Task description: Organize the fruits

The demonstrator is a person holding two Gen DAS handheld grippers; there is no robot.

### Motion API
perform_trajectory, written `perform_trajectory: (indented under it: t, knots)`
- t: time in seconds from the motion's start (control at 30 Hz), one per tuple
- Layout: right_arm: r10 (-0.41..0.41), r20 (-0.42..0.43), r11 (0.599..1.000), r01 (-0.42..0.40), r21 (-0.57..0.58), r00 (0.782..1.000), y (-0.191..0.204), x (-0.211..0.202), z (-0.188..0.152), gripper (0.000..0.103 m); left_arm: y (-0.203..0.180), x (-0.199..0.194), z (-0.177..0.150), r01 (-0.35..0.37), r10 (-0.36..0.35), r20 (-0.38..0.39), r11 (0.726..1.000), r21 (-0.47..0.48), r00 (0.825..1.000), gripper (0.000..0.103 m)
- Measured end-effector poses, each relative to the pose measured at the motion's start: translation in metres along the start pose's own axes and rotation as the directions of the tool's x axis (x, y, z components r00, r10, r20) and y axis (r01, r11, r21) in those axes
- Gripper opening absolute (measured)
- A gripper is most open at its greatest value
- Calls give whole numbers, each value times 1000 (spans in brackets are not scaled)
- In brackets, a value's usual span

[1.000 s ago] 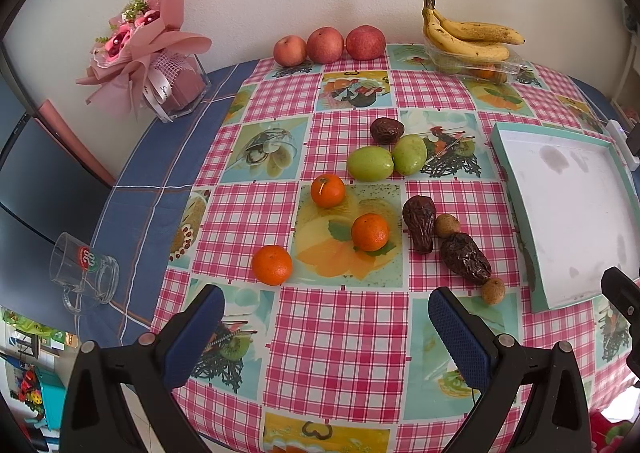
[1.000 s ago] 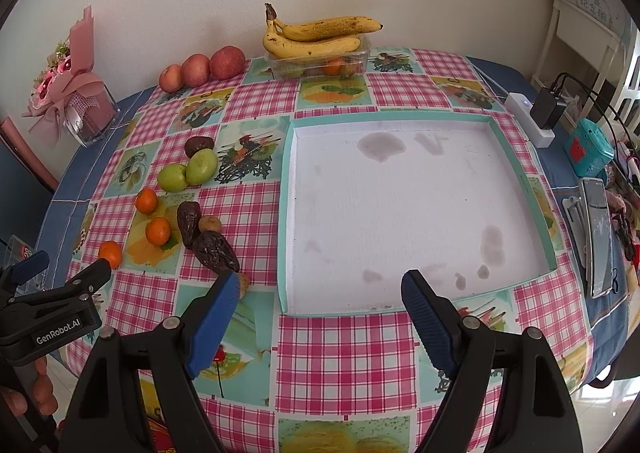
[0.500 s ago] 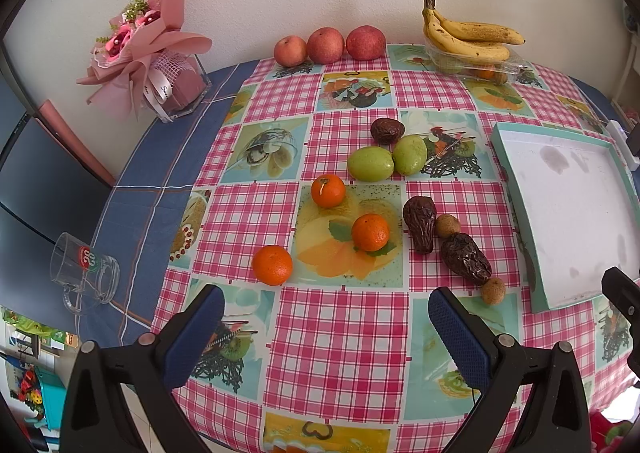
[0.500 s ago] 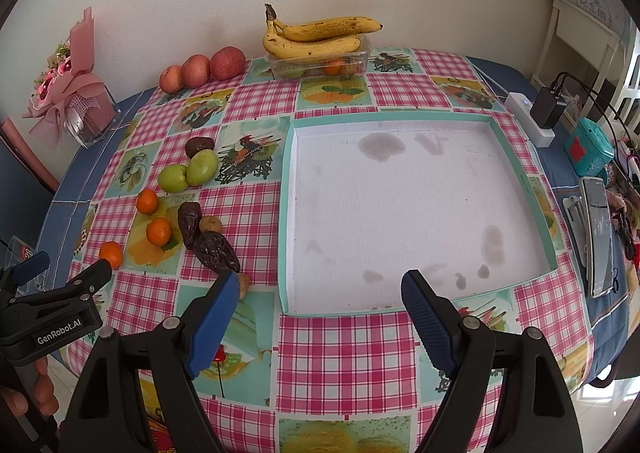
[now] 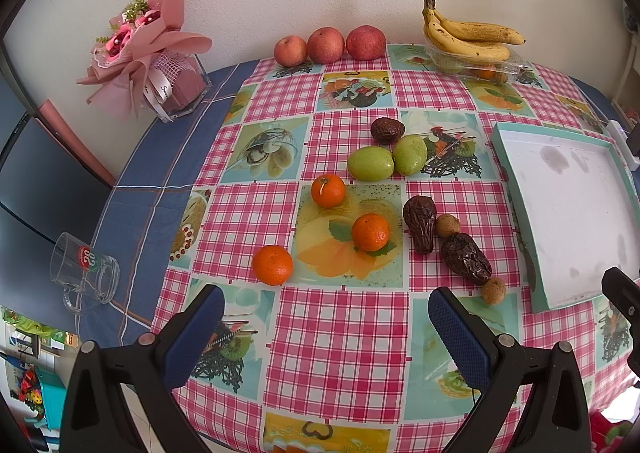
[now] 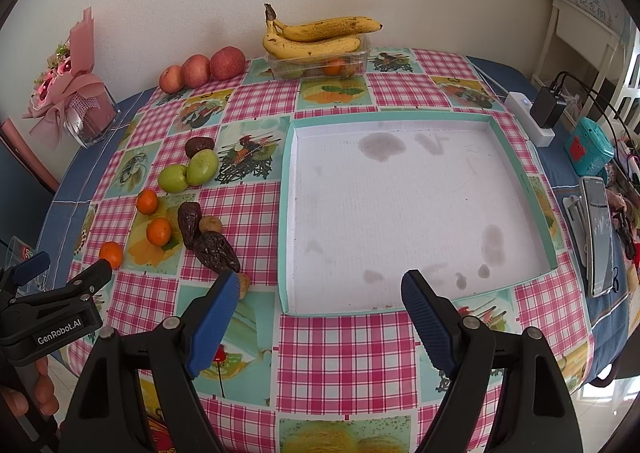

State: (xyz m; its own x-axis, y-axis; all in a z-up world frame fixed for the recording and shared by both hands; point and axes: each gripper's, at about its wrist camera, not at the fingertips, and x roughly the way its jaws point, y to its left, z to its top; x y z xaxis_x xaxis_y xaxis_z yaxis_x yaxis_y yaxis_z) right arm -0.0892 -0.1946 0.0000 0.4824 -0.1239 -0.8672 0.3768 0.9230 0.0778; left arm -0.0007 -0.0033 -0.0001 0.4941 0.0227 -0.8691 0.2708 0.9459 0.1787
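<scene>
Loose fruit lies on the checked tablecloth: three small oranges (image 5: pixel 272 264), two green fruits (image 5: pixel 370 163), dark wrinkled fruits (image 5: pixel 465 258) and small brown round ones (image 5: pixel 493 290). To their right sits a shallow teal-rimmed tray (image 6: pixel 285 213) with a bare white floor. My left gripper (image 5: pixel 326 307) hovers open over the table's near edge, in front of the oranges, holding nothing. My right gripper (image 6: pixel 318 293) is open too, at the tray's near rim. Three red apples (image 5: pixel 326 45) and bananas (image 5: pixel 468 37) on a clear box stand at the back.
A pink bouquet in a clear holder (image 5: pixel 152 53) stands at the back left. A glass mug (image 5: pixel 82 273) sits on the blue cloth at the left. A power strip with charger (image 6: pixel 536 113), a teal case (image 6: pixel 588 147) and a phone (image 6: pixel 598 233) lie right of the tray.
</scene>
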Motion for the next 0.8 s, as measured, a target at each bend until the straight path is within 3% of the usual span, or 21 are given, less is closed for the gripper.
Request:
perform_trajectory:
  t: [0.63,0.8]
  knots:
    - [-1,-1,1000,1,0,1000,0,1,0,83,0,0,0,1,-1,0,1000,-1,1000,103]
    - [-18,-15,1000,18,4,1000,3,4,0,83,9,7,0,32,-33,-30,999,-41,999,103]
